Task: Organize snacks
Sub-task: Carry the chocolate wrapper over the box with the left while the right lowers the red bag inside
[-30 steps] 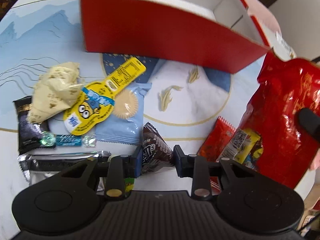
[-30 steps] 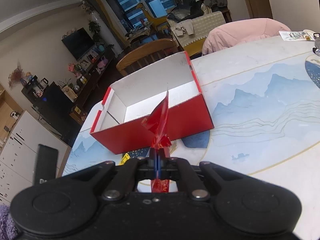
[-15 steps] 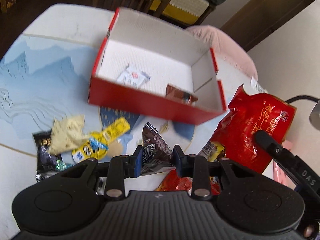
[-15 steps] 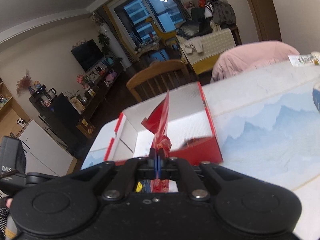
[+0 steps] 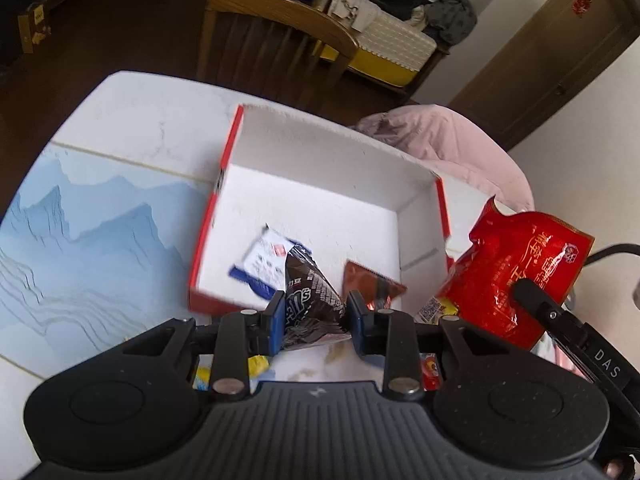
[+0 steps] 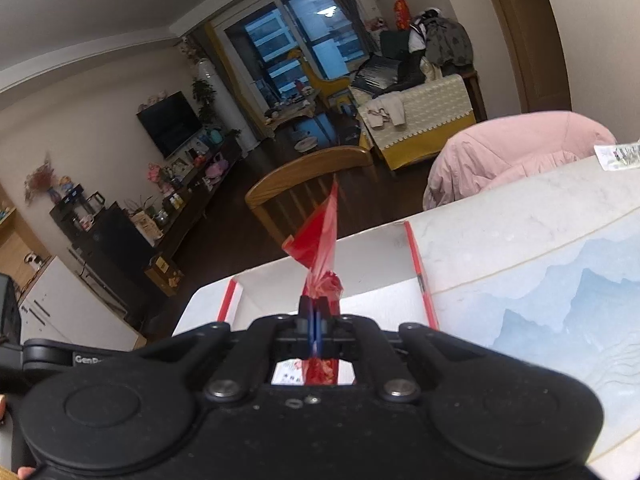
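Left gripper point(image 5: 316, 322) clamped a dark brown snack packet point(image 5: 310, 300), pads pressing both sides, above the near wall of the red box point(image 5: 208, 236). Inside the box lay a white-and-blue sachet point(image 5: 262, 260) and a reddish-brown packet point(image 5: 372, 282). A large red bag point(image 5: 516, 268) hung at right, pinched by the other gripper's arm point(image 5: 560, 320). Wooden chair point(image 5: 280, 28) stood beyond the table point(image 5: 132, 120).

Ahead of the left gripper point(image 5: 316, 316), the red box point(image 5: 208, 236) is open at the top, and most of its white floor is left bare toward the far wall. The near part is taken up by a white-and-blue packet point(image 5: 264, 260) and a reddish-brown packet point(image 5: 370, 280). To the right, passage is blocked by a large red bag point(image 5: 516, 264). To the left, bare tabletop point(image 5: 100, 216) is seen.
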Available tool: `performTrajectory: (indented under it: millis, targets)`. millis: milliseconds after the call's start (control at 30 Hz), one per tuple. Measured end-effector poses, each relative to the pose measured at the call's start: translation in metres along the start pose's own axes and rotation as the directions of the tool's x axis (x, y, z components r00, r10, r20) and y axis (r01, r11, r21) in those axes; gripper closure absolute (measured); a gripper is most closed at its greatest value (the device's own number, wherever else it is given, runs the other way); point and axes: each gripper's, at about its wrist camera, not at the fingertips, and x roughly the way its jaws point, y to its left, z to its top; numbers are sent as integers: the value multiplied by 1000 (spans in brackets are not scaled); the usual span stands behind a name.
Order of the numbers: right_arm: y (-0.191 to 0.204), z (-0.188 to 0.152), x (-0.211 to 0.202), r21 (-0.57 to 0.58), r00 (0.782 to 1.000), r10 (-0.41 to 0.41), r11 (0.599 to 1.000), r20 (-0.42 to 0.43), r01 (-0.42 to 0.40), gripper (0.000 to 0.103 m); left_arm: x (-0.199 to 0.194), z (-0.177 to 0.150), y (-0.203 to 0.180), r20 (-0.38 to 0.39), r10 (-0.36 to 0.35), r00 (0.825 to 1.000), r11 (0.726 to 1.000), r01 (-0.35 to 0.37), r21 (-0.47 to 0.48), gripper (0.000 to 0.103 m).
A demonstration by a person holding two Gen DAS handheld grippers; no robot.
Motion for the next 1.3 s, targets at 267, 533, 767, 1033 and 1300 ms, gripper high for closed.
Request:
performTrajectory:
  millis: [267,533,767,1033,1300]
  targets:
    - [-28,12,46,105,1000,-23,994,-22,25,103,43,29,-8,-8,110,994,993,-109,32,72]
    - [-57,21,81,230,999,-15,973,-37,24,102,74,37,-2,-49,143,989,989,-141,34,72]
    - [-72,4,102,237,996,-29,970,-89,50,103,101,36,1,-85,165,983,986,-163,32,72]
    - [-68,-3,112,158,988,-59,984,-141,81,101,132,28,4,-131,206,970,978,-201,50,72]
    - [-66,0,116,108,979,-79,989,-188,101,91,147,22,4,-156,219,963,975,-211,61,72]
